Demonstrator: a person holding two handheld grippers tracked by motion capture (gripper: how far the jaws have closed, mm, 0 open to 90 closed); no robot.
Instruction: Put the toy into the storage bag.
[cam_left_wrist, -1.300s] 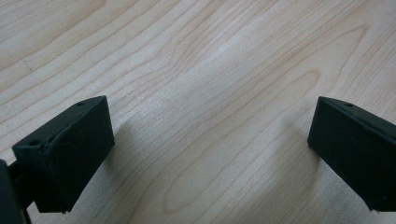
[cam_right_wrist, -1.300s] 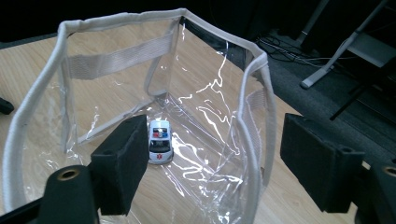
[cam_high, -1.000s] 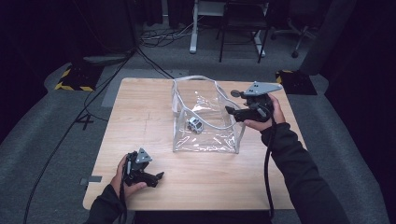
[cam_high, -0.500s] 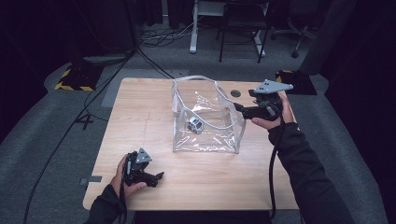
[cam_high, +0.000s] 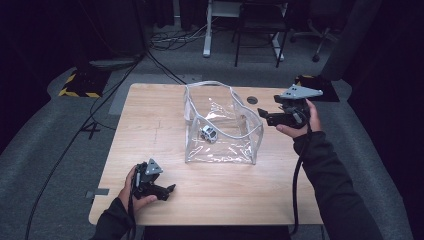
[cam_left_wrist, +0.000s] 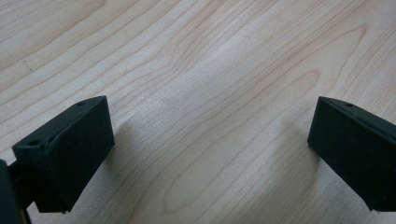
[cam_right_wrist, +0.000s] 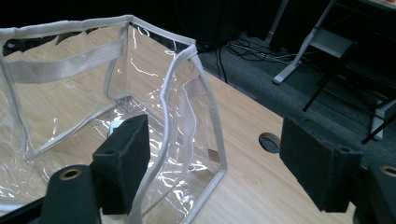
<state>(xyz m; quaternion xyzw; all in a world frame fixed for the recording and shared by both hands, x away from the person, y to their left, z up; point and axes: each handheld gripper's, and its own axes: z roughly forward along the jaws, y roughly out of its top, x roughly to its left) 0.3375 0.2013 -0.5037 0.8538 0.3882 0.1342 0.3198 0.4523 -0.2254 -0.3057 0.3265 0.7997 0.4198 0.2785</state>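
Standing upright mid-way across the pale wooden table (cam_high: 165, 125): a clear plastic bag with grey-white trim (cam_high: 220, 125), mouth open upward. Hovering just beside its right edge, jaws spread and gripping nothing: the right gripper (cam_high: 265, 116). Resting near the front left, jaws wide apart over bare wood: the left gripper (cam_high: 167, 192). Lying inside on the bag's floor: a small white-and-grey object (cam_high: 209, 133).
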